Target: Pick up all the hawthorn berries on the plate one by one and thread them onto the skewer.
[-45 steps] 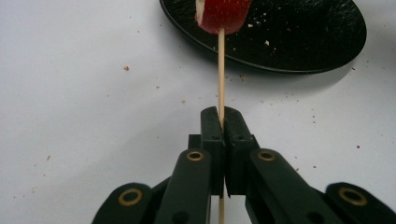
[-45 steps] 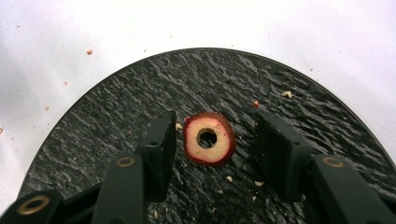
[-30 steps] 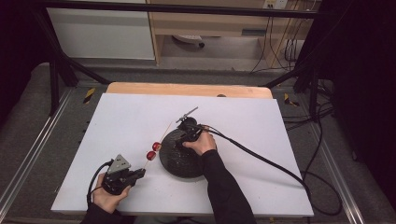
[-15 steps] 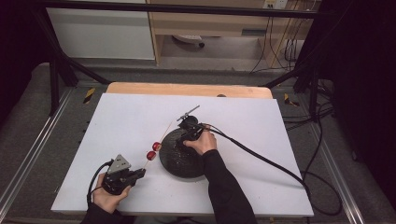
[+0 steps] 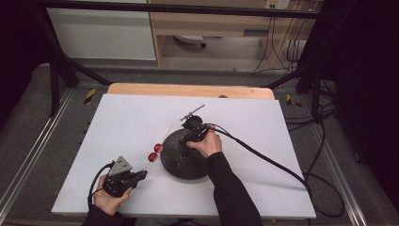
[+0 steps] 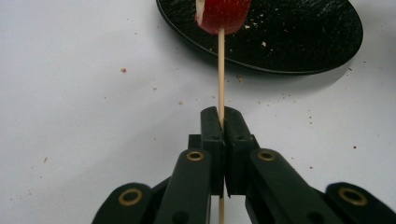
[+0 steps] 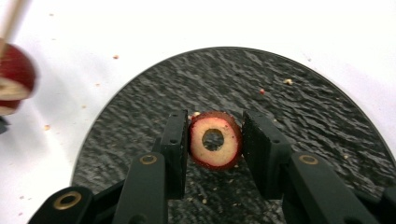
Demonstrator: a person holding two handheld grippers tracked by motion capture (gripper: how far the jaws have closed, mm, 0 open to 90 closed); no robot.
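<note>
My left gripper rests low at the table's front left, shut on a thin wooden skewer. Two red fruit pieces are threaded on the skewer, which slants up past the edge of a black plate. Over this plate my right gripper is shut on a round red-skinned fruit slice with a pale face and a cored hole. The skewered fruit shows blurred at the left edge of the right gripper view.
The white table top carries small crumbs around the plate. A thick black cable trails from the right gripper toward the right front. A wooden strip runs along the far edge, with black frame legs and floor cables beyond.
My right hand has lifted a little above the plate and shifted slightly. The left gripper and the skewer have stayed where they were.
</note>
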